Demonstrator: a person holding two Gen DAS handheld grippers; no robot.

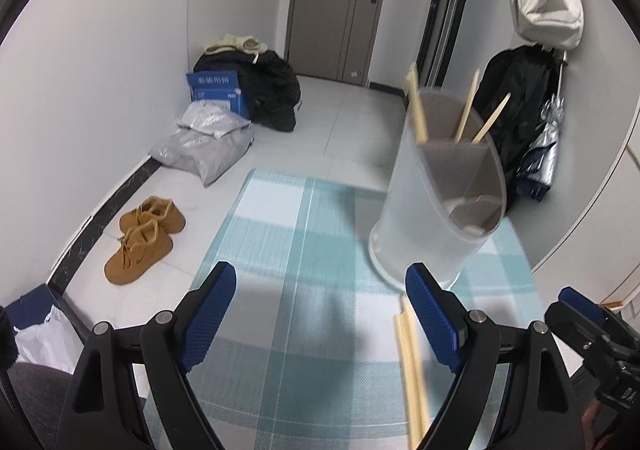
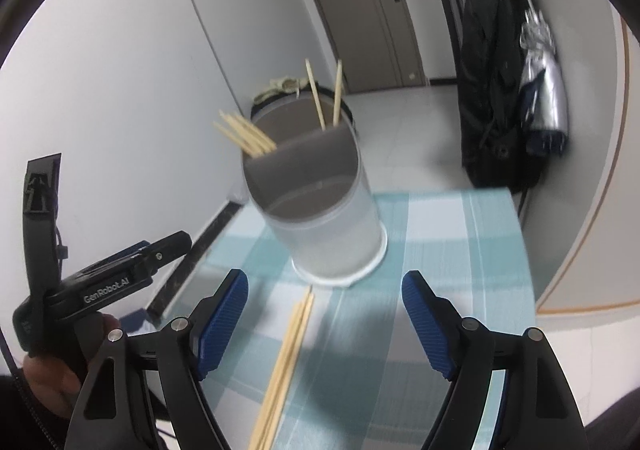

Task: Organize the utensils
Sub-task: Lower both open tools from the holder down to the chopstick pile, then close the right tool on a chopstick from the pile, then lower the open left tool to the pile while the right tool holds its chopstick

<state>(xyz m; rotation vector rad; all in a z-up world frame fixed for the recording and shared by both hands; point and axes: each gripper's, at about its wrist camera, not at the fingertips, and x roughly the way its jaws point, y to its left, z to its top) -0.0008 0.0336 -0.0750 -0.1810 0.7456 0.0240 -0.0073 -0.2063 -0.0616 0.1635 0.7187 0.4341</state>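
Both grippers are hovering with jaws apart, gripping nothing. Loose chopsticks (image 2: 286, 358) are lying on the counter (image 2: 460, 250) between the right gripper (image 2: 324, 324) jaws, toward seven o'clock; the holder (image 2: 320, 205) is standing at twelve. The left gripper (image 1: 320, 320) has them beside its right jaw.

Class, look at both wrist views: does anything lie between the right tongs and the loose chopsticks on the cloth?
Nothing visible does. The right tongs are open, and the loose chopsticks lie on bare checked cloth, just short of the utensil holder.

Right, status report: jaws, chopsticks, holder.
Left gripper and right gripper open, empty. Loose chopsticks flat on the mat, short of the holder. Nothing between.
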